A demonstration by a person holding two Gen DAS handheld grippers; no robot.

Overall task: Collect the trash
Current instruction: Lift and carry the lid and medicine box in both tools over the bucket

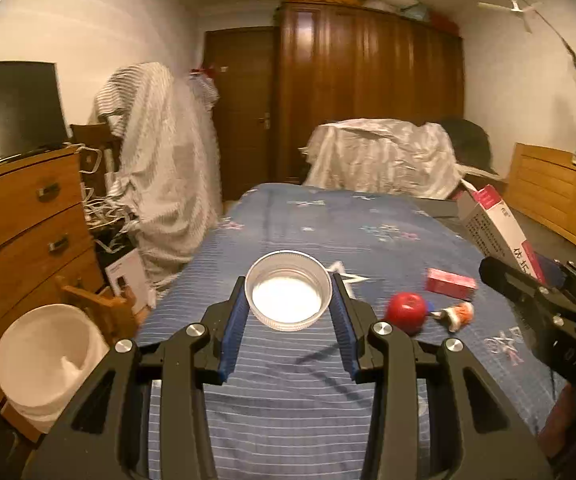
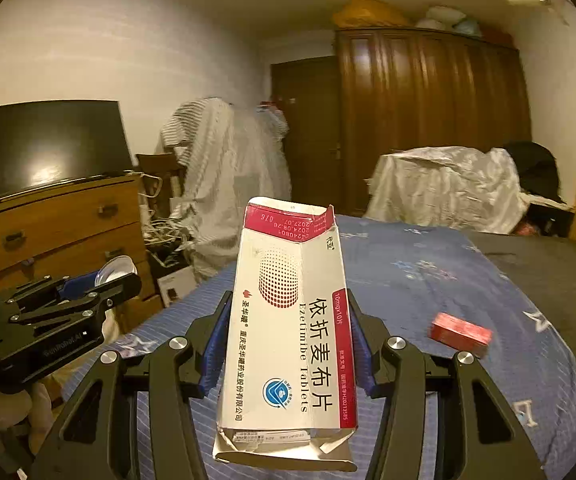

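My left gripper (image 1: 289,294) is shut on a clear plastic lid (image 1: 288,290), held above the blue bedspread (image 1: 288,400). My right gripper (image 2: 290,322) is shut on a white and red tablet box (image 2: 288,332), torn at its ends. That box (image 1: 496,228) and the right gripper (image 1: 528,292) show at the right of the left wrist view. The left gripper (image 2: 99,280) with the lid appears at the left of the right wrist view. On the bed lie a small red box (image 1: 450,283) (image 2: 460,334), a red ball (image 1: 406,309) and an orange and white scrap (image 1: 456,314).
A white lined bin (image 1: 47,360) stands on the floor left of the bed, beside a wooden dresser (image 1: 23,216) with a dark screen (image 1: 11,108) on top. Cloth-draped furniture (image 1: 159,160), a covered pile (image 1: 380,156) and a wardrobe (image 1: 368,80) stand beyond.
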